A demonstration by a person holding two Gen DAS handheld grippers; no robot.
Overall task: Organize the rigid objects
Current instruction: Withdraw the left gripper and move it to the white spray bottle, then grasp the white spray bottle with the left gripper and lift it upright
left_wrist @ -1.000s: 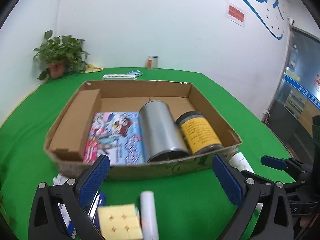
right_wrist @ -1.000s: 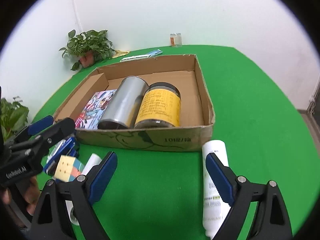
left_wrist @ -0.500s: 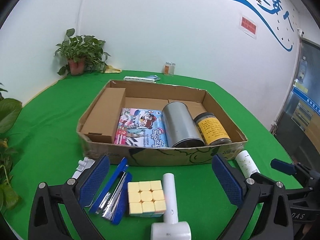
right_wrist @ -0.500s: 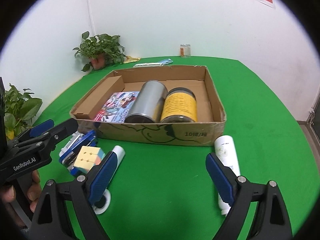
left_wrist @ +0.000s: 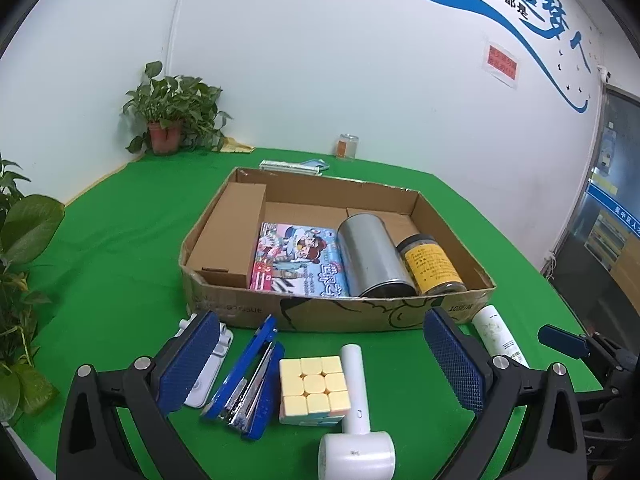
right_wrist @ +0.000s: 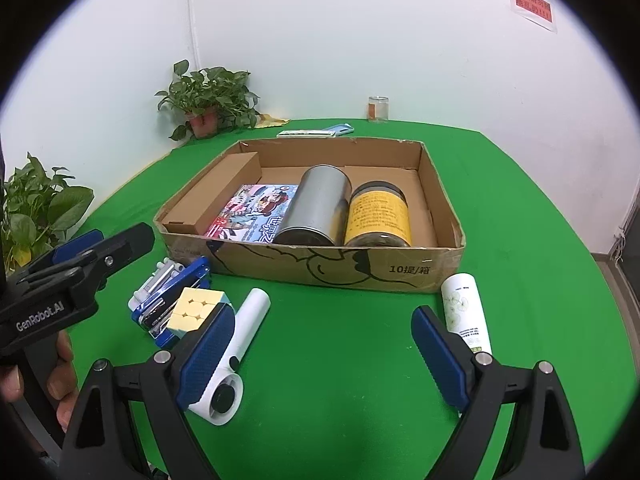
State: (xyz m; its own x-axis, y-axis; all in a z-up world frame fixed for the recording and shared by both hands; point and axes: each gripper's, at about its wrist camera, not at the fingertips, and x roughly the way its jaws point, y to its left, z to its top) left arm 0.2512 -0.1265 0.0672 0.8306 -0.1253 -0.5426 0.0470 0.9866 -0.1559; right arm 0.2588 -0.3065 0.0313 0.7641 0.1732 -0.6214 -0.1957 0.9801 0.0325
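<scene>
Lying on the green counter (left_wrist: pixel 120 248) just in front of the cardboard box (left_wrist: pixel 340 312) are a white flat device (left_wrist: pixel 208 364), a blue stapler (left_wrist: pixel 250 380), a pastel puzzle cube (left_wrist: pixel 314 390) and a white handheld tool with a round head (left_wrist: pixel 356 412), all side by side and close together. A white tube with a printed label (right_wrist: pixel 466 312) lies by the box's front right corner, apart from the others.

Inside the box, from its left wall, sit a plain brown carton (left_wrist: pixel 232 236), a colourful picture book (left_wrist: pixel 300 260) lying flat, a silver can (left_wrist: pixel 372 256) on its side and a dark-lidded jar with a yellow label (left_wrist: pixel 430 264), also on its side and touching the can. The right end of the box floor is bare. The box front reads "10提/箱" in the right wrist view.

Behind the box are a flat pack with a blue item (right_wrist: pixel 316 133), a small glass jar (right_wrist: pixel 378 109) and a potted plant (right_wrist: pixel 208 100) against the wall; more leaves (left_wrist: pixel 24 240) stand to the box's left.

The left hand-held gripper (left_wrist: pixel 320 364) is spread wide above the cube and stapler, holding nothing; its side reads "GenRobot.AI". The right hand-held gripper (right_wrist: pixel 324 354) is also wide and empty, over bare counter between the white tool and the tube.
</scene>
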